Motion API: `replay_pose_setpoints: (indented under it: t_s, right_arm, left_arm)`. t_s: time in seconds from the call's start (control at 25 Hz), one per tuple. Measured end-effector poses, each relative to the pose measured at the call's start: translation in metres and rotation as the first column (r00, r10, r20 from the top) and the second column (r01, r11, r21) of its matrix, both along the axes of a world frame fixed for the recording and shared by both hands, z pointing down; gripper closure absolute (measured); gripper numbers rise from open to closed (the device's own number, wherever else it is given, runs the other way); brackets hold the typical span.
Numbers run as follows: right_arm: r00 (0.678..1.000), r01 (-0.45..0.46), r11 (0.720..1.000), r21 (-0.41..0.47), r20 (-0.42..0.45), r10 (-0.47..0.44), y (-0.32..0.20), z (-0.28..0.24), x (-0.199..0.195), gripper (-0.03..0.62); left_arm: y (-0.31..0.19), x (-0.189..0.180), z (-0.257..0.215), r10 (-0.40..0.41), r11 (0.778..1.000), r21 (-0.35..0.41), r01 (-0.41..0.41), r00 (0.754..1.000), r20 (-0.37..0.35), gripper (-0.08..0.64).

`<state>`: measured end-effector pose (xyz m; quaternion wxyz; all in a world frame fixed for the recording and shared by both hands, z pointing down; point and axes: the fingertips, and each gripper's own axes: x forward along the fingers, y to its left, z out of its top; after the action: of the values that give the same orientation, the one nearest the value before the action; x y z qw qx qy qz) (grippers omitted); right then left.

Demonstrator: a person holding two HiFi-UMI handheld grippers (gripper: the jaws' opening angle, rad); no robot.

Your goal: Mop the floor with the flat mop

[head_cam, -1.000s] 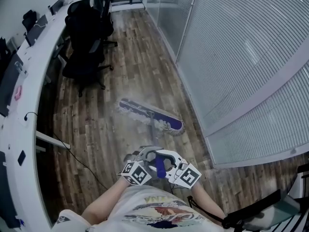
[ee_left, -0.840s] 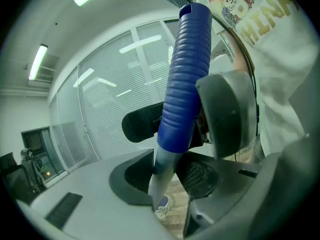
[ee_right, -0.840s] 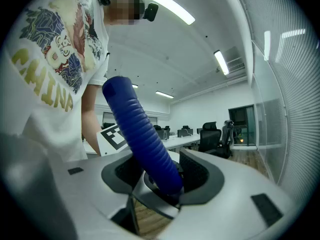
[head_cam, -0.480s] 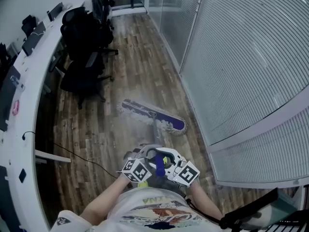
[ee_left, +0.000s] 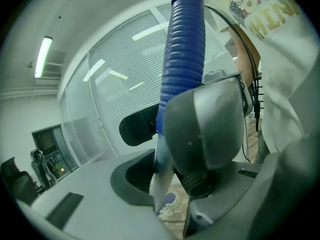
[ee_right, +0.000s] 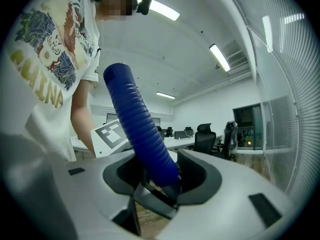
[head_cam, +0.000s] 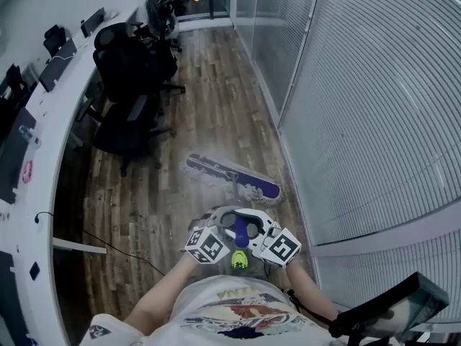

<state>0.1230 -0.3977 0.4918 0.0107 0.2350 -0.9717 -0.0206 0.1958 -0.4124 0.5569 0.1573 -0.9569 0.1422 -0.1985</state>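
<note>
Both the left gripper point(head_cam: 222, 225) and right gripper point(head_cam: 259, 229) have their jaws clamped on the blue ribbed mop handle point(ee_right: 140, 134), and the right's just tightened. They're side by side, probably to steer the purple flat mop head point(head_cam: 232, 177)

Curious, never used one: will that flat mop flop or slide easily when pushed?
Its flat head lies flush on the wood floor, so it probably glides. The fringe likely flops; the ribbed grip shouldn't slip.

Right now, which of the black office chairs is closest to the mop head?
The chair nearest you, lowest in the head view, left of the mop head. The other chairs stand farther along the desk, toward the far end.
</note>
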Motion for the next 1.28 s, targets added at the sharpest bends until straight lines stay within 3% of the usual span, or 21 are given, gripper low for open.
replay_pose_setpoints:
  t_s: [0.2, 0.4, 0.64, 0.92, 1.28]
  right_arm:
    - [0.999, 0.023, 1.0, -0.014, -0.046, -0.023, -0.016, -0.004, 0.006, 0.407]
    - [0.998, 0.029, 0.996, -0.08, -0.057, -0.034, 0.019, 0.009, -0.011, 0.405]
    - [0.995, 0.016, 0.994, -0.112, -0.097, -0.027, 0.092, 0.027, -0.062, 0.403]
    - [0.989, 0.022, 0.998, -0.054, -0.147, -0.03, 0.201, 0.034, -0.122, 0.403]
    - [0.992, 0.005, 0.996, -0.086, -0.125, -0.016, 0.325, 0.029, -0.155, 0.403]
  left_arm:
    - [-0.016, 0.005, -0.006, -0.033, 0.999, -0.007, 0.033, 0.999, -0.012, 0.442]
    - [0.017, -0.008, 0.006, -0.01, 0.999, -0.051, 0.011, 1.0, 0.021, 0.441]
    - [0.09, -0.055, 0.021, -0.009, 0.995, -0.099, 0.011, 1.0, 0.022, 0.44]
    - [0.2, -0.117, 0.024, 0.002, 0.993, -0.114, -0.001, 1.0, 0.01, 0.44]
    - [0.325, -0.151, 0.021, 0.007, 0.989, -0.148, -0.004, 1.0, 0.022, 0.439]
